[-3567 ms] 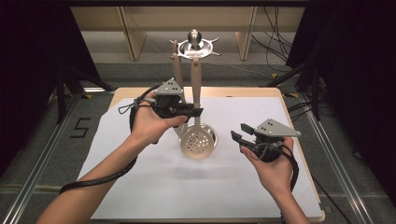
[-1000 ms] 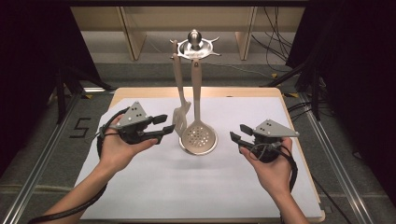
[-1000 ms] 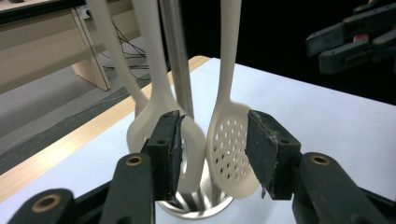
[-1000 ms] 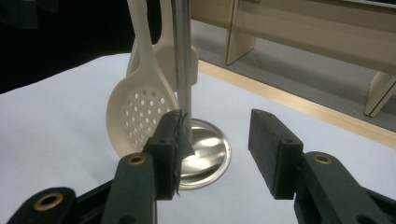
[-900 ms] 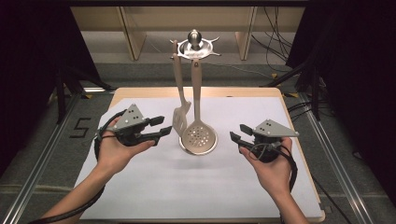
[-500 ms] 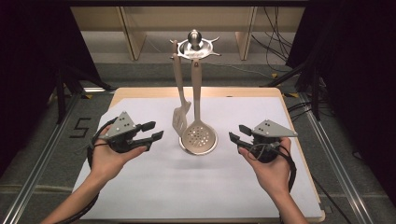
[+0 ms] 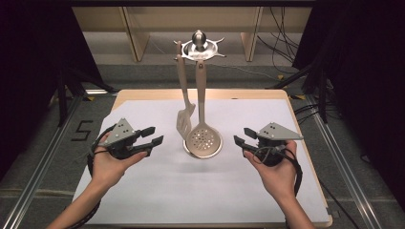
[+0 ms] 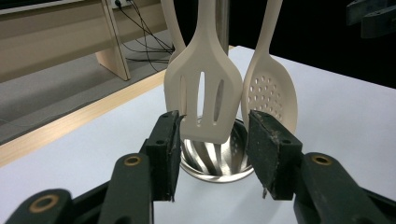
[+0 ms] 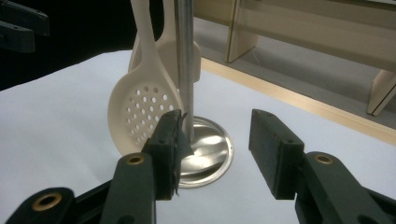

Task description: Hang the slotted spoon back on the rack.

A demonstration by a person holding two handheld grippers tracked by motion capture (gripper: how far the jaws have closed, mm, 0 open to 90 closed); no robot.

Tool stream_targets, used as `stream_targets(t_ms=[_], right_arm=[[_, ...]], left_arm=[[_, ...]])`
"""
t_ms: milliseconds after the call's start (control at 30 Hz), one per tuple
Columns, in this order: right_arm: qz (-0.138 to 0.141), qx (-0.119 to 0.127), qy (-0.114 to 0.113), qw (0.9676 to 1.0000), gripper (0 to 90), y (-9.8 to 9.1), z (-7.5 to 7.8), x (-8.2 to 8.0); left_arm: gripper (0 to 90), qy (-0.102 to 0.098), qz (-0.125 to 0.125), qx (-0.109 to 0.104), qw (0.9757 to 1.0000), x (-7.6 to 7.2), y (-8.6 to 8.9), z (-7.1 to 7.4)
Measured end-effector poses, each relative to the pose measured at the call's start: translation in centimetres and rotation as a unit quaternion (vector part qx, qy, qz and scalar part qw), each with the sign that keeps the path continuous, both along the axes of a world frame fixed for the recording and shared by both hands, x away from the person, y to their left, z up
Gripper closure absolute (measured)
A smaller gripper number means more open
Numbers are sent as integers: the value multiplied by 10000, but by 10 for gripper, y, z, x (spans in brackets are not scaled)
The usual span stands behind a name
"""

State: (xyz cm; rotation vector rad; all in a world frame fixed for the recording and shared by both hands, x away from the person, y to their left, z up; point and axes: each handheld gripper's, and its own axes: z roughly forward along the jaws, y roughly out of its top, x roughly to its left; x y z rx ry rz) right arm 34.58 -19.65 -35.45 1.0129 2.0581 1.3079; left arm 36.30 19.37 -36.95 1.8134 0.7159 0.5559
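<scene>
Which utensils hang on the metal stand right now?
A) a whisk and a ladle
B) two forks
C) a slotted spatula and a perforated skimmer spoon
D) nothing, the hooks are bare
C: the high view shows the slotted spatula and the perforated skimmer spoon hanging side by side from the top of the metal stand, above its round base; both grippers are off to the sides with open, empty jaws.

Cream slotted turner (image 8: 201,93) and cream hole-dotted skimmer (image 9: 142,109) hang on a shiny silver stand (image 9: 205,154); white table sheet (image 7: 200,186).
</scene>
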Motion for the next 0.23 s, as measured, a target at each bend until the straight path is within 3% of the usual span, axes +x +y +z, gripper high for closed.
stream_targets(t_ms=[233], right_arm=[[42, -24, -117, 9999, 537, -2, 0, 2]], left_arm=[[539, 38, 21, -25, 10000, 1, 0, -2]])
